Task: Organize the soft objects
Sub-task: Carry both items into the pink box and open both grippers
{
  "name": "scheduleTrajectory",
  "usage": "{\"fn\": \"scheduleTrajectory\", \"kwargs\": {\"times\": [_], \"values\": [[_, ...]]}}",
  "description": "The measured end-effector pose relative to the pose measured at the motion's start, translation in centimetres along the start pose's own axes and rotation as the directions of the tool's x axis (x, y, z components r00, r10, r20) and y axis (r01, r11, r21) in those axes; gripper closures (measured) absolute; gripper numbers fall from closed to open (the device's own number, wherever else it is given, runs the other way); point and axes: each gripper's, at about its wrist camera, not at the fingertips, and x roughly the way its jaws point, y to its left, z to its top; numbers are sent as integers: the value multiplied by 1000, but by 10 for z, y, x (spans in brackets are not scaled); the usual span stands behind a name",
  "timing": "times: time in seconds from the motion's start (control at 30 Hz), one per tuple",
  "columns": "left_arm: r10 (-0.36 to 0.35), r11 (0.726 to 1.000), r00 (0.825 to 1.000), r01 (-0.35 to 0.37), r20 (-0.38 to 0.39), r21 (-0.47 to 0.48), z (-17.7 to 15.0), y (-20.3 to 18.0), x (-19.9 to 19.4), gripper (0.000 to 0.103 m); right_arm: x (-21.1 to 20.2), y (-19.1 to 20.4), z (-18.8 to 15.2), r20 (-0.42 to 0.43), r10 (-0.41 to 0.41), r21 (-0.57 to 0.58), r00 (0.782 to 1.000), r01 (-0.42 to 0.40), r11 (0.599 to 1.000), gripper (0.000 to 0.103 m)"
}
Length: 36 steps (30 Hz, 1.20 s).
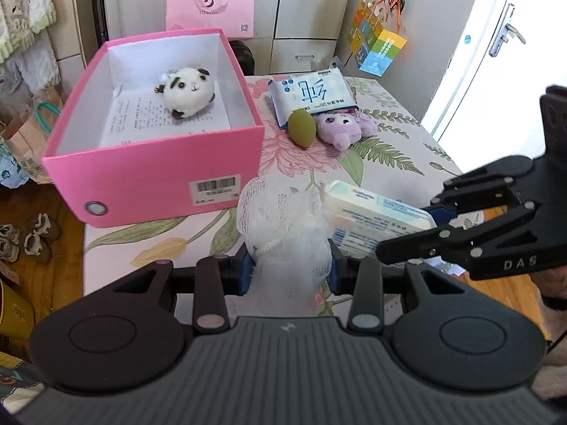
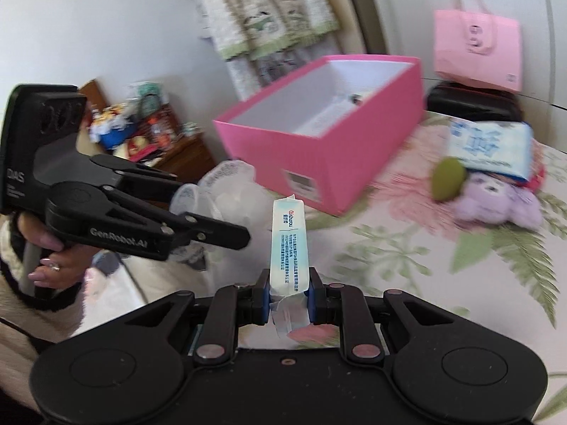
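Between the left gripper's (image 1: 288,269) blue pads sits a white mesh bath pouf (image 1: 283,223), pinched low so its loose netting balloons above the fingers; clamped tight, by the look of the squeezed waist. Just beside it, the right gripper (image 2: 287,301) is closed on one end of a flat pale-blue plastic tissue pack (image 2: 287,244), which stands edge-up and juts forward, likely held by its sealed end so it can be dropped lengthwise. Both loads hang over the near part of the floral tablecloth (image 1: 389,148), the two tools close enough to clash if they swing together. Ahead and to the left stands the open pink cardboard shoebox (image 1: 156,173), a white panda-faced plush ball (image 1: 187,88) already inside on printed paper, with plenty of floor left. Its near wall is tall; loads must clear that rim. Beyond, near the far edge, lie a green egg-shaped sponge (image 1: 301,129), a purple plush toy (image 1: 345,127) and a blue-and-white wipes packet (image 1: 312,94), touching one another.
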Motion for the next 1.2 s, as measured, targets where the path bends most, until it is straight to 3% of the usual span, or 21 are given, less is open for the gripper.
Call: {"fn": "scheduleTrajectory", "kwargs": {"times": [0.27, 0.53, 0.83, 0.97, 1.1, 1.2], "values": [[61, 998, 987, -60, 152, -9, 20, 23, -37, 65, -7, 26, 43, 81, 33, -67, 996, -27, 997, 81], [114, 992, 966, -100, 231, -72, 65, 62, -25, 65, 16, 16, 98, 156, 48, -62, 987, -39, 997, 80], [141, 981, 970, -110, 196, -160, 129, 119, 33, 65, 71, -21, 168, 147, -13, -35, 989, 18, 999, 80], [140, 982, 977, -117, 158, -147, 151, 140, 54, 65, 87, -48, 191, 151, -60, -28, 987, 65, 998, 80], [140, 979, 984, -121, 111, -166, 171, 154, 83, 65, 115, -69, 213, 90, -32, -7, 995, 32, 999, 80], [148, 973, 986, -131, 81, -188, 180, 163, 102, 65, 141, -77, 223, 45, -51, 7, 998, 51, 999, 80]]}}
